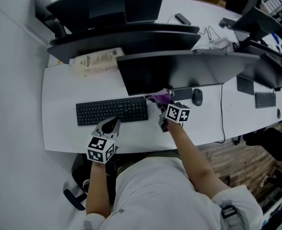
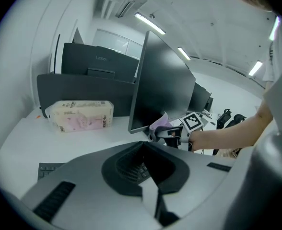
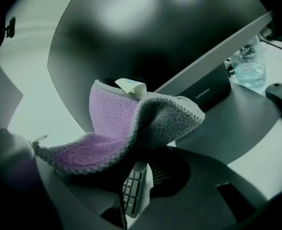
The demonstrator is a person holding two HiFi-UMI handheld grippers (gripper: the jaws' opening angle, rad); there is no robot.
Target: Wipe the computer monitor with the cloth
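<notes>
Right claw (image 3: 136, 176) clamped on nubbly purple-grey microfibre cloth (image 3: 112, 121) at lower-left corner of monitor (image 1: 179, 71), left claw (image 2: 149, 193) seemingly closed, empty, near front edge of worktop (image 1: 59, 128)

Only brand I can actually read is Lenovo. It's in pale letters on the dark monitor stand (image 3: 203, 87) in the right gripper view, and faintly on the back of the rear monitor (image 2: 99, 61) in the left gripper view. The tissue pack (image 2: 81, 115) has print too, but it's too small to read.

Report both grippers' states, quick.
Left gripper: closed, holding nothing.
Right gripper: closed on the cloth.
</notes>
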